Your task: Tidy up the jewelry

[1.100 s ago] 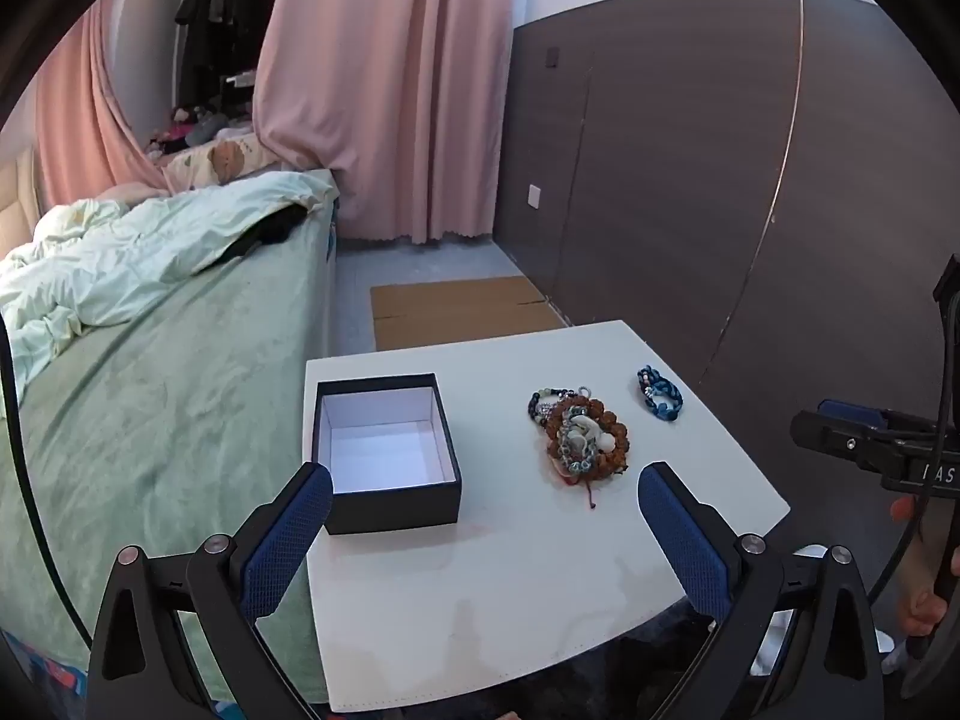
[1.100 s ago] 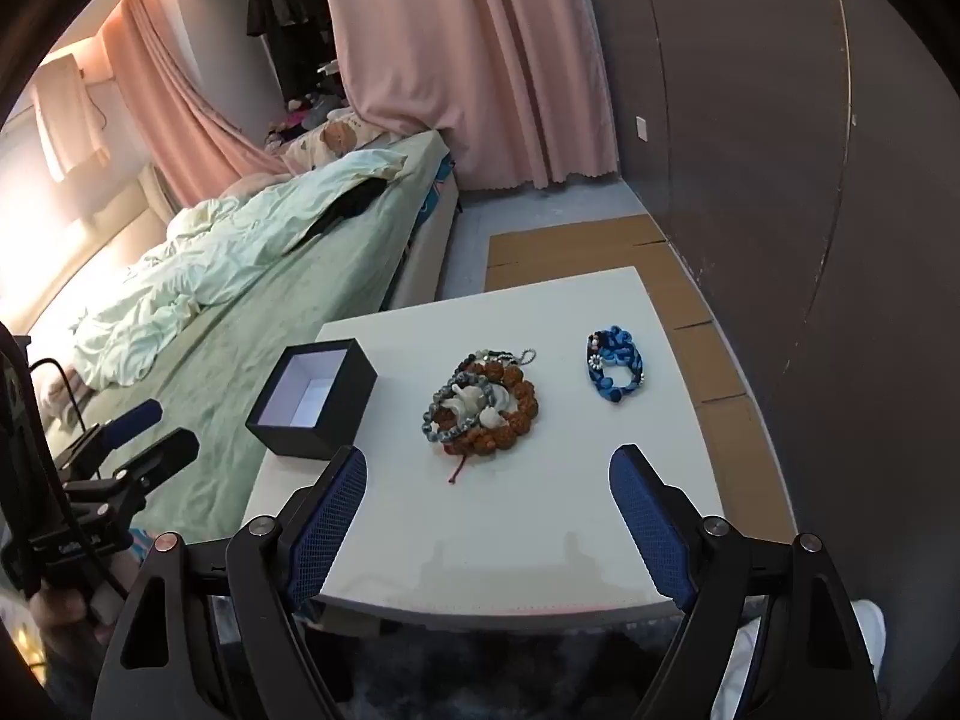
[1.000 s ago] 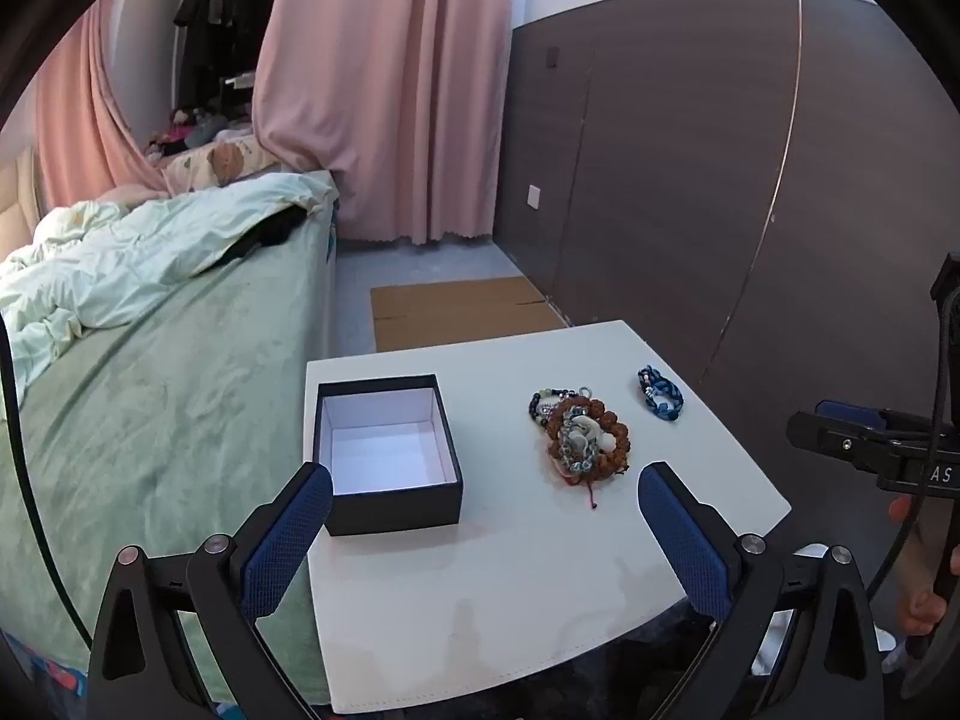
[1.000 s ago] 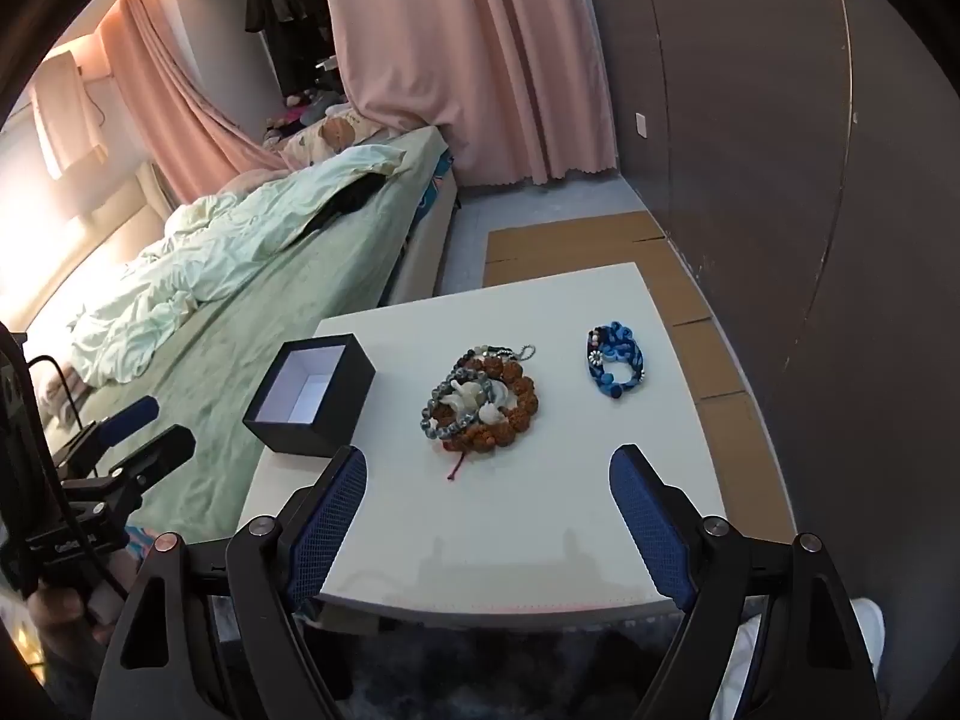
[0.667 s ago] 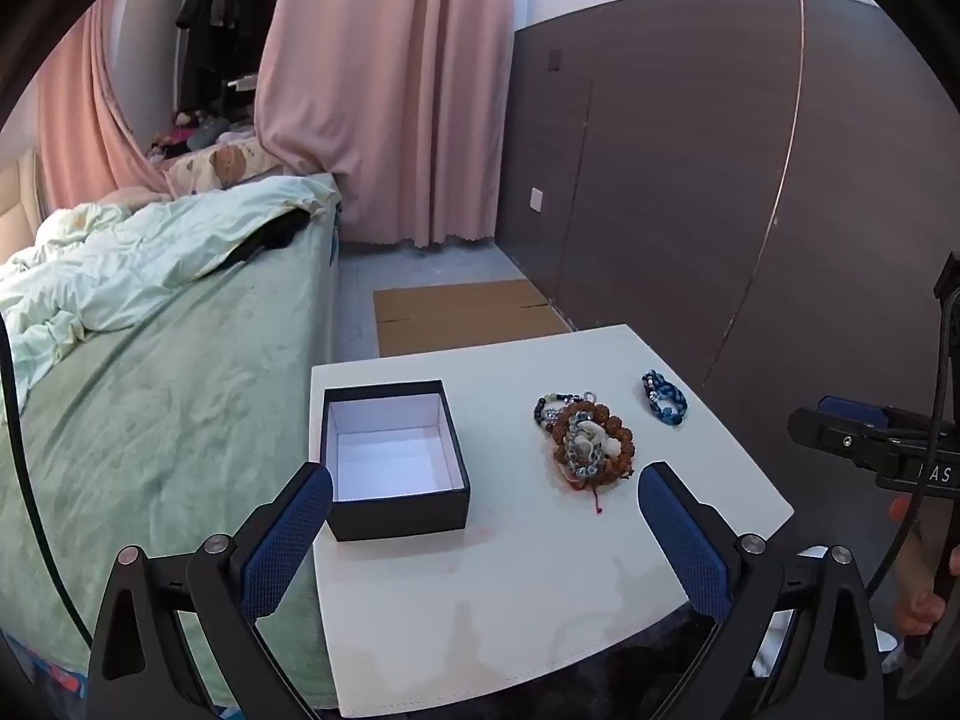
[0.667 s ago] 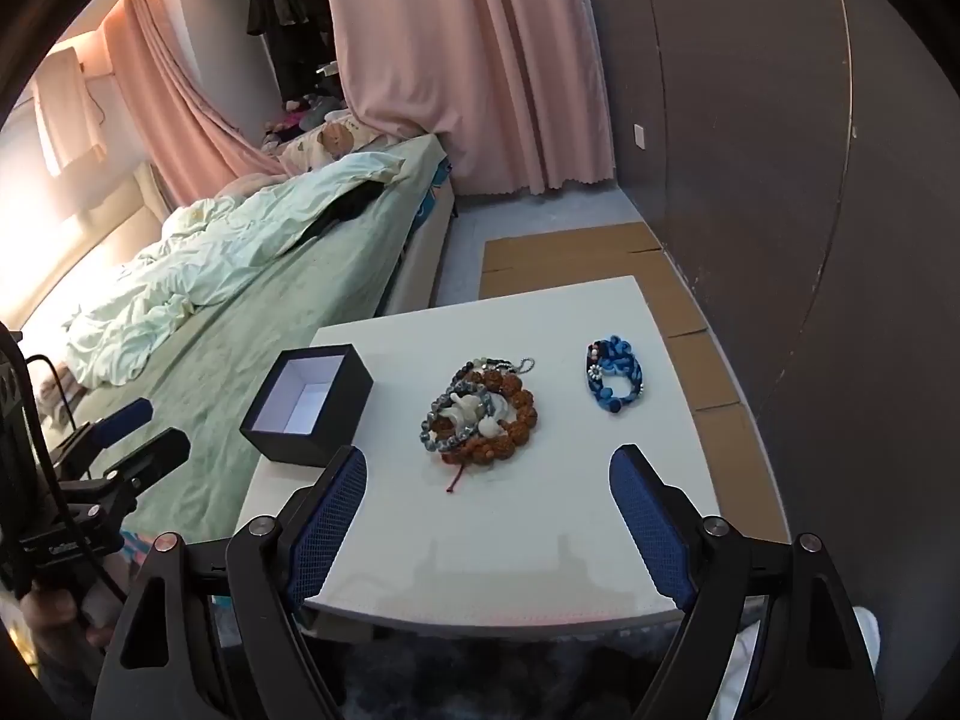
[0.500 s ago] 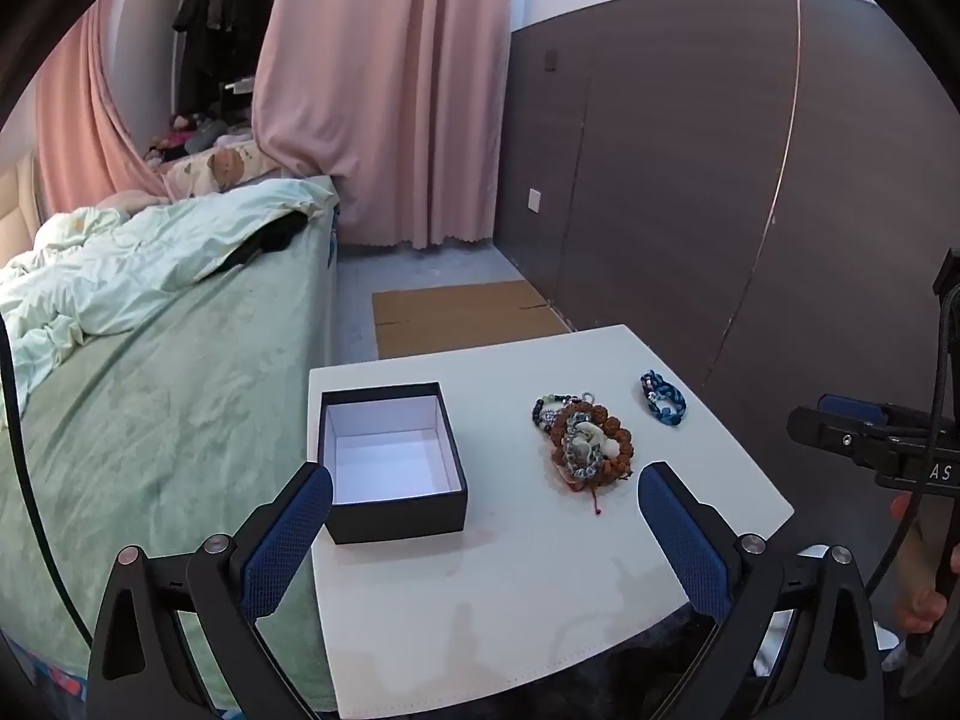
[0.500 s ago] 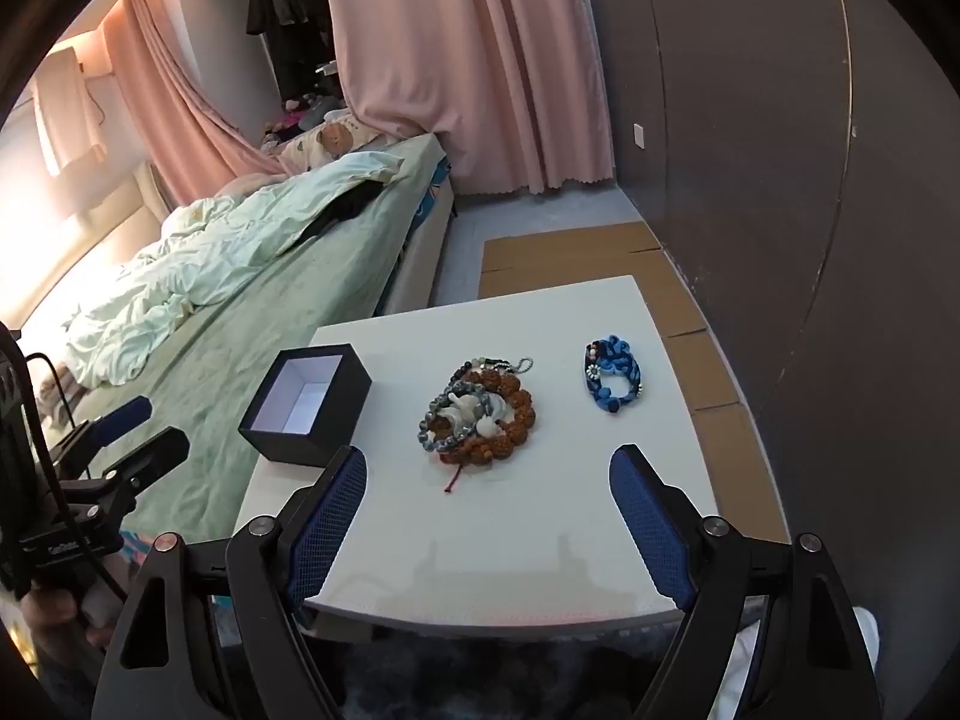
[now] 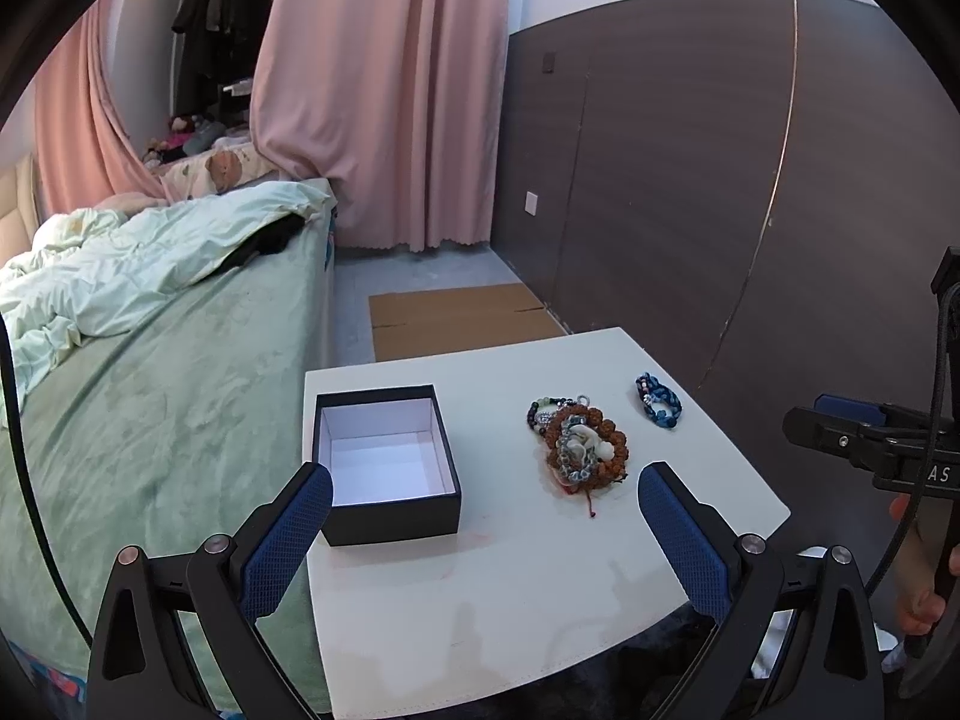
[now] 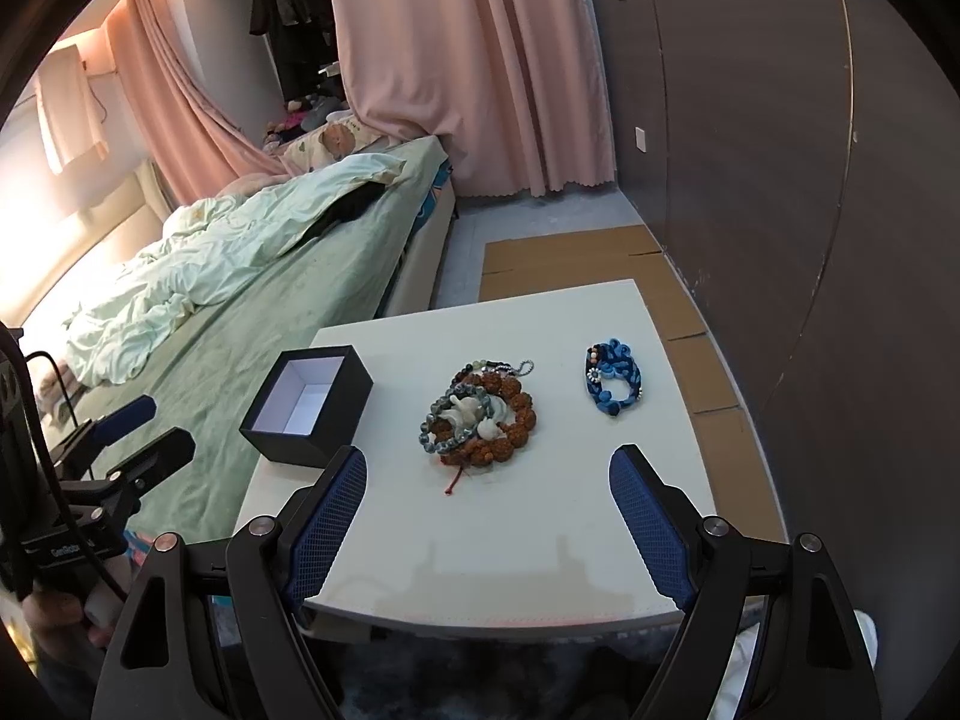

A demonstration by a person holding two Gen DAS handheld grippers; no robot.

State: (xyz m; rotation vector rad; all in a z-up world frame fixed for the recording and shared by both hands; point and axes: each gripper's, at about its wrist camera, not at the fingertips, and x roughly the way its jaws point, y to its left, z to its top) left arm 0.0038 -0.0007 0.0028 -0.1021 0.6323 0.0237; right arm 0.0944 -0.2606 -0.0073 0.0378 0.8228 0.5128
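Box (image 9: 384, 456) empty, bracelets (image 10: 480, 414) and blue one (image 10: 613, 381) on table (image 9: 510, 588). I've got both claws (image 9: 483, 516) (image 10: 489, 507) apart, nothing grabbed.

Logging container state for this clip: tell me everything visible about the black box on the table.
The black box is a small, square, lidless container, seemingly matte cardboard, with dark outer walls and a white lining. It sits upright and open on the white table, near the edge beside the bed, and nothing is visible inside it. The pile of beaded bracelets lies apart from it on the table. Neither tool touches it.
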